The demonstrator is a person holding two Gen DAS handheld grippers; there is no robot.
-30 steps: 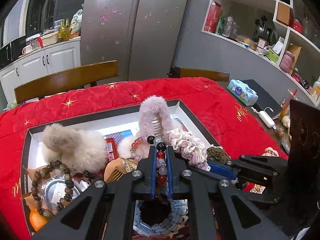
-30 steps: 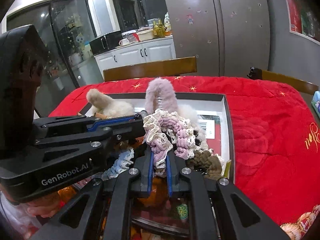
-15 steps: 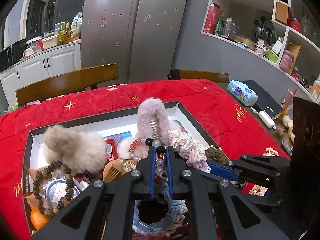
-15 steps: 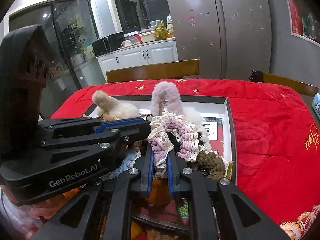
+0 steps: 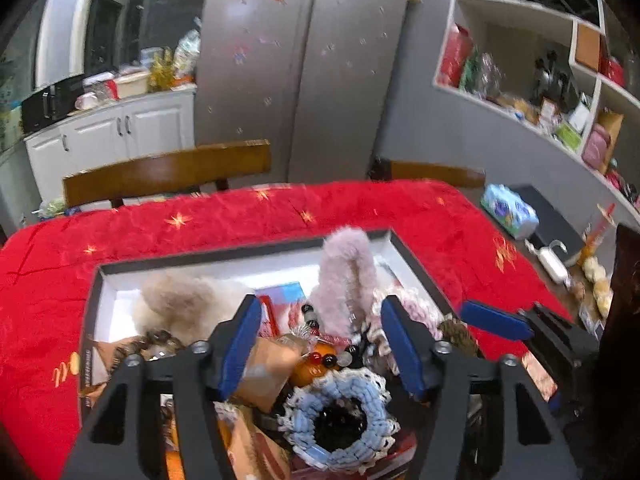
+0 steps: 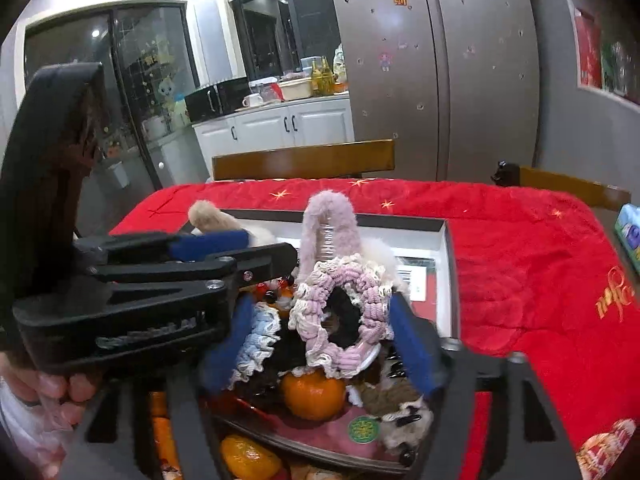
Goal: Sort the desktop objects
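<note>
A black box with white lining (image 5: 102, 280) on the red cloth holds a pile of accessories. My left gripper (image 5: 320, 344) is open over it; the bead bracelet (image 5: 332, 358) lies loose on the pile above a blue-and-white scrunchie (image 5: 340, 420). My right gripper (image 6: 324, 340) is open too; the pink-and-cream crochet scrunchie (image 6: 340, 312) sits between its blue pads, resting on the pile above a tangerine (image 6: 314, 394). A pink fluffy hair claw (image 5: 348, 276) stands upright behind; it also shows in the right wrist view (image 6: 328, 224). The left gripper body (image 6: 152, 292) fills the right view's left side.
A beige fluffy clip (image 5: 180, 300) lies in the box's left part. Wooden chairs (image 5: 168, 172) stand behind the table. A tissue pack (image 5: 508, 210) and white charger (image 5: 552, 260) sit right of the red cloth (image 5: 224, 228). Shelves (image 5: 560, 92) line the right wall.
Both grippers have opened. The left let go of the bead bracelet, the right let go of the pink-and-cream scrunchie; both now rest on the pile in the box.
</note>
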